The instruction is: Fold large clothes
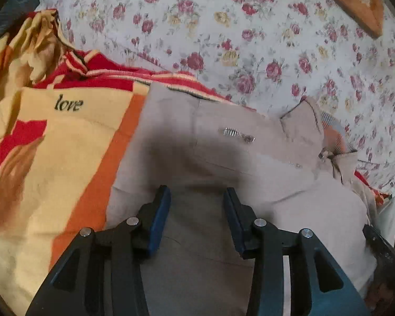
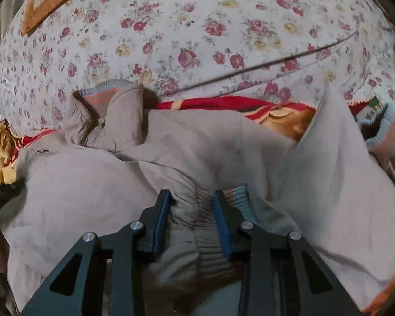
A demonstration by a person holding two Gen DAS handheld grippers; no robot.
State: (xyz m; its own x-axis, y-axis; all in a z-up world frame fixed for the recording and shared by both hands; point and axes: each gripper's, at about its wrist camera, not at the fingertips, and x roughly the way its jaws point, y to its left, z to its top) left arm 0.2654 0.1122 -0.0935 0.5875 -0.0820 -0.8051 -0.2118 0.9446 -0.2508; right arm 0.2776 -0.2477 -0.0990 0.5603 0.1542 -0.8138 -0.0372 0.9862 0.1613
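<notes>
Ahead of the left gripper the beige jacket lies flat and low, so the way forward over it is open up to its raised collar on the right. To its left the orange and yellow blanket spreads smooth, then bunches into a crumpled heap at the far left. Beyond both, the floral bedspread is broad and unobstructed. The right gripper has the ribbed cuff filling the gap between its jaws, a jacket fold rising at right, and the collar standing ahead left
</notes>
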